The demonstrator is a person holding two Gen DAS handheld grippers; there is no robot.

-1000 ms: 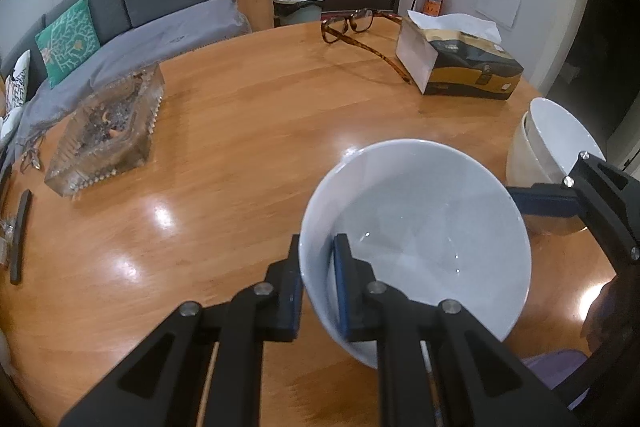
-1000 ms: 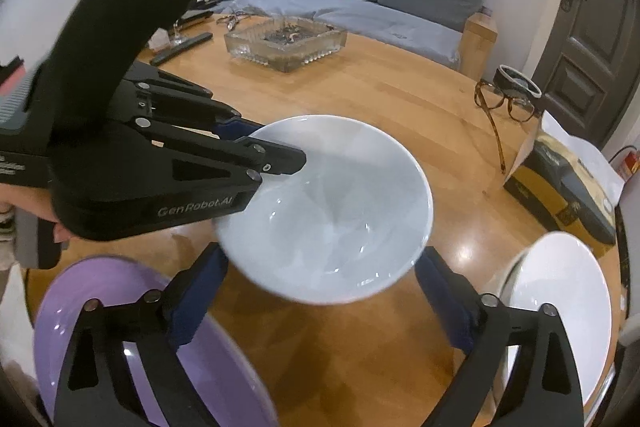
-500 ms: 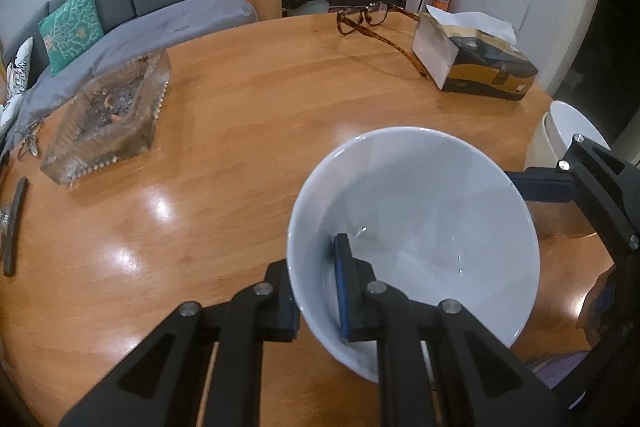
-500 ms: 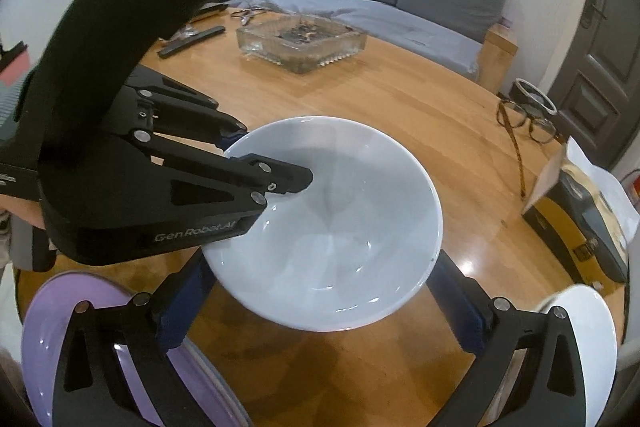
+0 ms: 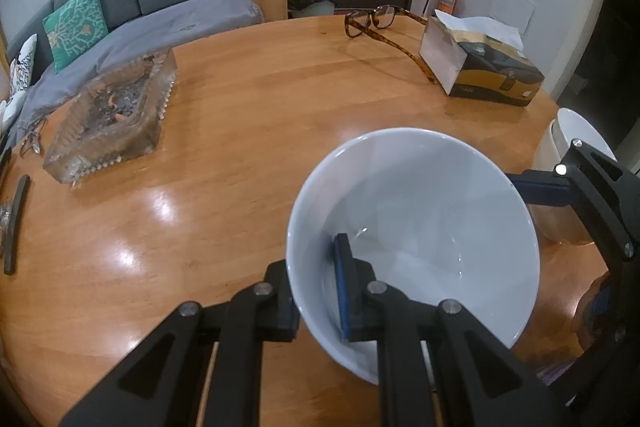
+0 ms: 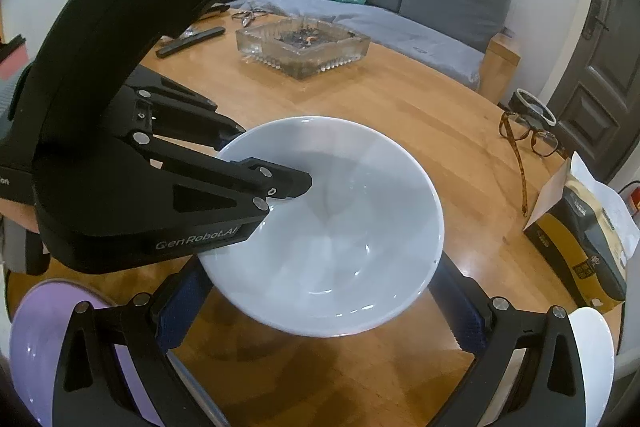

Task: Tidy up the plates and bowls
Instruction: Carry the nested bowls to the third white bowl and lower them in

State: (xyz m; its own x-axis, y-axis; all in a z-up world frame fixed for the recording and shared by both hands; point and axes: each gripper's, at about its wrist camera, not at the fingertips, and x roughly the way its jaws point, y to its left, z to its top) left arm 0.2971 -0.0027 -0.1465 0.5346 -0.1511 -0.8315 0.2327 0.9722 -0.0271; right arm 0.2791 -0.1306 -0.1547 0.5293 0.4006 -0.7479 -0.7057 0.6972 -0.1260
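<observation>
A white bowl [image 5: 420,227] [image 6: 340,227] hangs tilted above the round wooden table [image 5: 240,107]. My left gripper [image 5: 314,291] [image 6: 260,163] is shut on its near rim, one finger inside and one outside. My right gripper [image 6: 320,307] is open wide, with its blue pads [image 6: 184,295] on either side of the bowl's lower part. I cannot tell whether they touch the bowl. A purple dish [image 6: 36,347] lies at the lower left of the right wrist view. Another white bowl [image 6: 592,355] [image 5: 560,139] stands at the table's right edge.
A glass ashtray [image 5: 112,123] [image 6: 304,47] sits at the left of the table. Brown glasses [image 5: 376,23] and a tissue box [image 5: 488,75] lie at the far right. A dark remote [image 5: 16,223] lies by the left edge. A grey sofa stands behind the table.
Both views have shifted only slightly. The left gripper keeps its hold on the bowl's rim, and the right gripper's fingers stay spread as wide as before.
</observation>
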